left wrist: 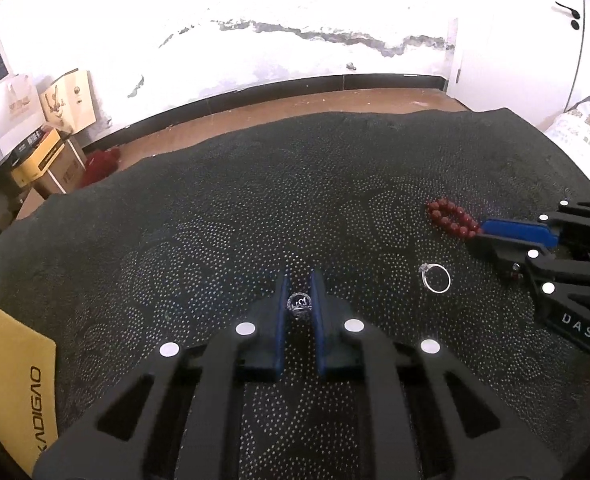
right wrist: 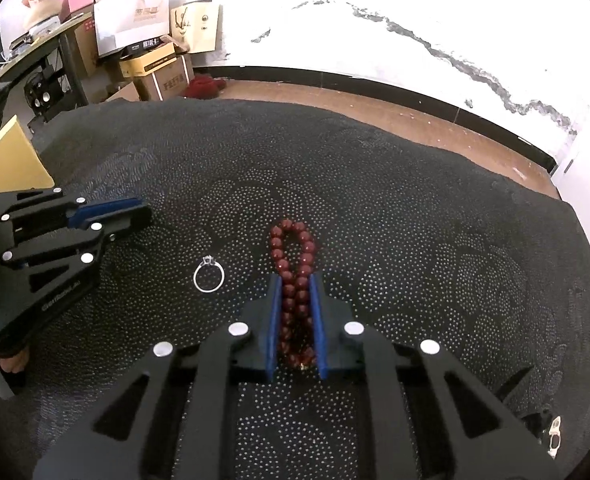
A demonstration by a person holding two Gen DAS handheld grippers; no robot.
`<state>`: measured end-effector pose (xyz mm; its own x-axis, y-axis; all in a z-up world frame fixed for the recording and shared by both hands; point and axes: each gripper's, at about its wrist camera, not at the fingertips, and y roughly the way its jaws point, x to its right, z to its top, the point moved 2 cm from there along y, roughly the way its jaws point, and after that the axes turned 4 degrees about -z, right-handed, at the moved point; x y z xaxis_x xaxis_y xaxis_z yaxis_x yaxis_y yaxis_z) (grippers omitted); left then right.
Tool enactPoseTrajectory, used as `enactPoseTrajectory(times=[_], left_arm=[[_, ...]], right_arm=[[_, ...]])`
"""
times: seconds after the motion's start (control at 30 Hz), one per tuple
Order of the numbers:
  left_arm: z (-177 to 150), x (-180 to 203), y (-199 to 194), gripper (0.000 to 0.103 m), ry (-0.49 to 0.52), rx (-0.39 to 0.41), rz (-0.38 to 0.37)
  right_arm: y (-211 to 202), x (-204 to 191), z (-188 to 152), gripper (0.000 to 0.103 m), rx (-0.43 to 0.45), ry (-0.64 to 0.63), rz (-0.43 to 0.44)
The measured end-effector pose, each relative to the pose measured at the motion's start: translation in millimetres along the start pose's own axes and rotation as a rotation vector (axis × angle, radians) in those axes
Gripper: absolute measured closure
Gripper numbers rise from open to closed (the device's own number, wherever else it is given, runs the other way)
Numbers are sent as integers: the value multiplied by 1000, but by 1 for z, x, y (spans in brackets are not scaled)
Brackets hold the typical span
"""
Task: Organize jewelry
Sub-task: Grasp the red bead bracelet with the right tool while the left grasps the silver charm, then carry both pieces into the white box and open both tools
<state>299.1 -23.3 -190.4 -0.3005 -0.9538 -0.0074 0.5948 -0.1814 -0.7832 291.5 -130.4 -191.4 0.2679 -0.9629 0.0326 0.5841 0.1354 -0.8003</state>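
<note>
My left gripper (left wrist: pixel 299 280) is shut on a small round silver ring (left wrist: pixel 299 304), held between its blue pads low over the dark dotted cloth (left wrist: pixel 215 220). My right gripper (right wrist: pixel 297 280) is shut on a red bead bracelet (right wrist: pixel 293 248), squeezed into a long loop that sticks out past the fingertips. The bracelet (left wrist: pixel 451 216) and the right gripper (left wrist: pixel 479 235) also show in the left wrist view at the right. A thin silver ring with a stone (left wrist: pixel 435 277) lies loose on the cloth between the two grippers; it also shows in the right wrist view (right wrist: pixel 209 273). The left gripper (right wrist: pixel 147 210) appears at the left there.
A yellow box (left wrist: pixel 11 376) lies at the cloth's left edge, also seen in the right wrist view (right wrist: pixel 15 160). Cardboard boxes and bags (right wrist: pixel 151 40) stand on the floor beyond the cloth's far left. A wooden floor strip (left wrist: pixel 295 104) and white wall lie behind.
</note>
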Motion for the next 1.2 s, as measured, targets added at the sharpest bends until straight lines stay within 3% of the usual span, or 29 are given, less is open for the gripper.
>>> enactPoseTrajectory(times=[0.4,0.43,0.73,0.9,1.2], left_arm=[[16,-8,-51,92,-38,18,1],[16,-9,-59,92,-35,21,5],[-2,-32,-139,92,-109,46,42],[-16,-60,-191,92,-115,49,100],[-49,-132,-290,92,-201,84,208]], right_arm=[[-46,-2,18,91,74,14,15],[-54,-5,21,96,84,11,15],[-125,-39,41,96,169,-9,34],[-168,-75,50,96,198,-28,68],[-240,-189,72,96,247,-164,157]])
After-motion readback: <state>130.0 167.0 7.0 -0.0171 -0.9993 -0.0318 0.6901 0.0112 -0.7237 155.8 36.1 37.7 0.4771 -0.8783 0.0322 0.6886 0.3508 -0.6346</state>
